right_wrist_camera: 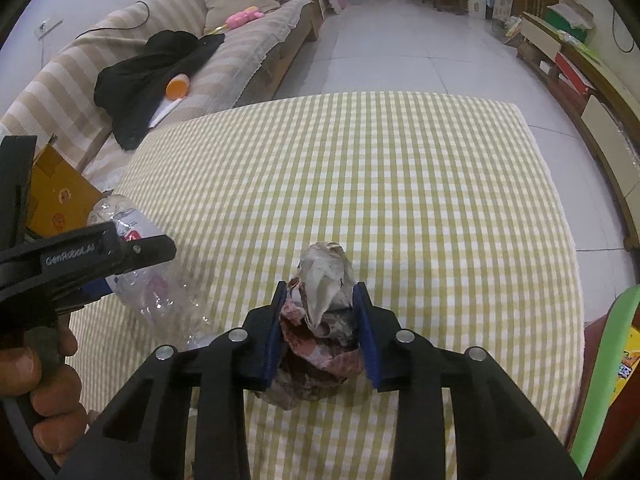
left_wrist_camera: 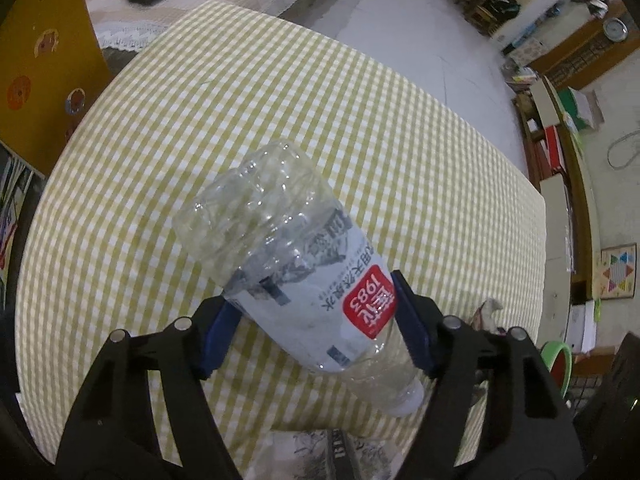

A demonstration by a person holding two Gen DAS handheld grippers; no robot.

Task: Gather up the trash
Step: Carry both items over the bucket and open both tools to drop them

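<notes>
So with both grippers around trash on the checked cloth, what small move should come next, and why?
Probably lift both straight up. The left gripper has its blue pads against the plastic bottle, and the right gripper is squeezed on the crumpled wrapper. Both pieces look gripped on the table, so raising them clears the way to carry them off.

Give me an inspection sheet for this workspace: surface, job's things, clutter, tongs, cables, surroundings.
Surface: table under a yellow-green checked cloth, mostly bare.
Job's things: empty plastic bottle lying on its side; crumpled paper wad on the cloth.
Clutter: nothing seen on the table beyond these.
Tongs: left tongs astride the bottle's label, pads against it; right tongs shut on the wad.
Cables: a dark cord trails over the sofa back.
Surroundings: striped sofa with black clothing, cardboard box, green-rimmed bin, low shelves, tiled floor.
</notes>
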